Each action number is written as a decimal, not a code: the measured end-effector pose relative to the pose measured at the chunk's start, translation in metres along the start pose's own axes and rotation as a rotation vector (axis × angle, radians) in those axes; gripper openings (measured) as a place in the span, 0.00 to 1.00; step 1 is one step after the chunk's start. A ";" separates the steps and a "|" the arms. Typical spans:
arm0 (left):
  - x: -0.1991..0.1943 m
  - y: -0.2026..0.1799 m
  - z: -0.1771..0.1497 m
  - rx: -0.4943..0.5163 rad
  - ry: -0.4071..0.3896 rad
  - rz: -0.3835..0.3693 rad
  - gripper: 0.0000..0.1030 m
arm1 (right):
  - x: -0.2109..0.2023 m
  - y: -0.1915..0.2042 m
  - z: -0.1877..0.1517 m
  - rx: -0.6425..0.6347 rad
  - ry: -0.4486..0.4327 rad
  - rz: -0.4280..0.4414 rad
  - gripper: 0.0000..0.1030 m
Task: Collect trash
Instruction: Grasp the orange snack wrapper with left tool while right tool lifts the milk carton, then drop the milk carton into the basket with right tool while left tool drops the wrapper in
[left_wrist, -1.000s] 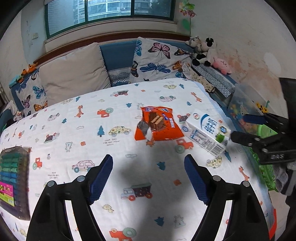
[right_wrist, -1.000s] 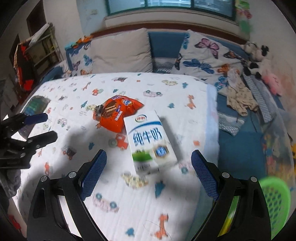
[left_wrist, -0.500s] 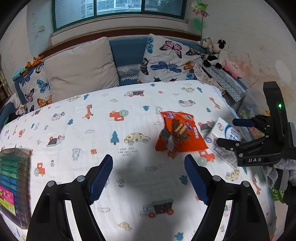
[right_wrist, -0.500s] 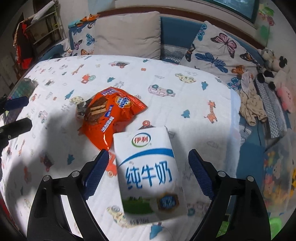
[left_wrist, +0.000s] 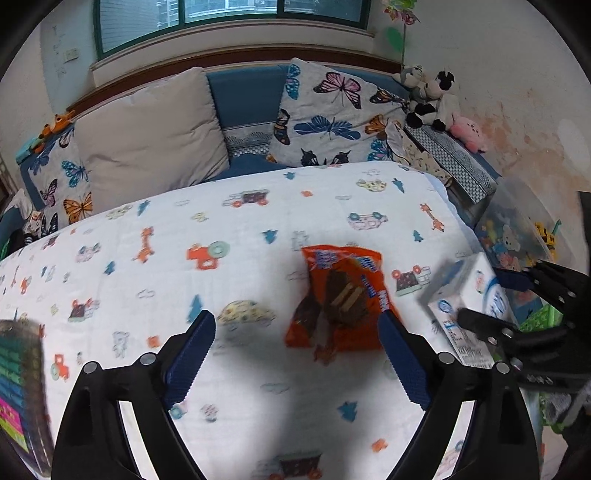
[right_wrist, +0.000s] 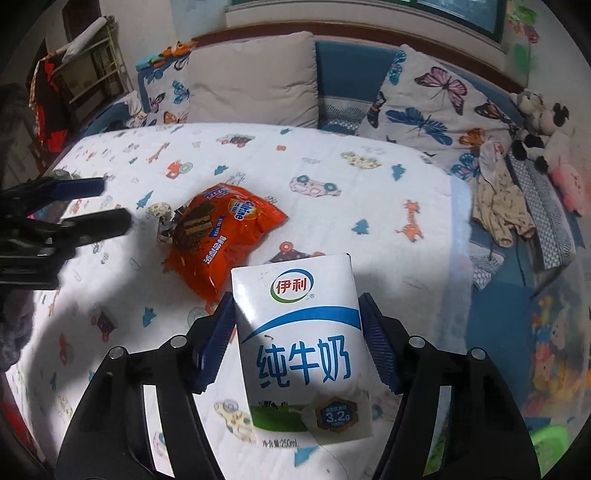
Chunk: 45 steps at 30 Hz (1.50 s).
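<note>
A white and blue milk carton (right_wrist: 299, 332) lies on the printed bed sheet (right_wrist: 332, 155). It sits between the blue pads of my right gripper (right_wrist: 297, 299), whose jaws are closing; the pads stand right at its sides and I see no squeeze. The left wrist view shows the carton (left_wrist: 469, 291) blurred, with the right gripper (left_wrist: 487, 301) around it. An orange snack bag (left_wrist: 343, 295) lies left of the carton. My left gripper (left_wrist: 295, 321) hovers just before the bag, jaws opening and empty, its right pad (left_wrist: 402, 362) over the bag's lower right corner. The left gripper (right_wrist: 99, 205) also shows in the right wrist view.
Pillows (left_wrist: 155, 133) and plush toys (left_wrist: 436, 99) line the back of the bed. A green basket (right_wrist: 550, 443) and a clear box of toys (left_wrist: 517, 229) stand off the bed's right edge. A marker set (left_wrist: 18, 387) lies at the left edge, and clothes (right_wrist: 502, 206) at the right.
My left gripper moved closer to the snack bag and its jaws widened. My right gripper came down over the milk carton and its jaws narrowed around it.
</note>
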<state>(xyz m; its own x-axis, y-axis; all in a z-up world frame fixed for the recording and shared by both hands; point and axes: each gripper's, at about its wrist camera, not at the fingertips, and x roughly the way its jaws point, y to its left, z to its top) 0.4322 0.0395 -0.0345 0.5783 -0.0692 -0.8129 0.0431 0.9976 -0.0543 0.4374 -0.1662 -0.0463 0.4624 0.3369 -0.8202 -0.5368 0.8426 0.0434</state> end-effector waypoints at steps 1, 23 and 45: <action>0.004 -0.005 0.002 0.007 0.003 -0.006 0.86 | -0.005 -0.001 -0.002 0.004 -0.004 -0.006 0.65; 0.067 -0.037 0.023 0.060 0.095 -0.004 0.87 | -0.073 -0.034 -0.026 0.120 -0.087 -0.027 0.64; 0.020 -0.062 0.002 0.099 0.014 -0.039 0.50 | -0.144 -0.057 -0.076 0.245 -0.165 -0.080 0.64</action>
<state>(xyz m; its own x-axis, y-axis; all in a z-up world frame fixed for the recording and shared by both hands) 0.4428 -0.0235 -0.0464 0.5629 -0.1072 -0.8195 0.1456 0.9889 -0.0293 0.3474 -0.2947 0.0260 0.6155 0.3119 -0.7238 -0.3168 0.9388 0.1352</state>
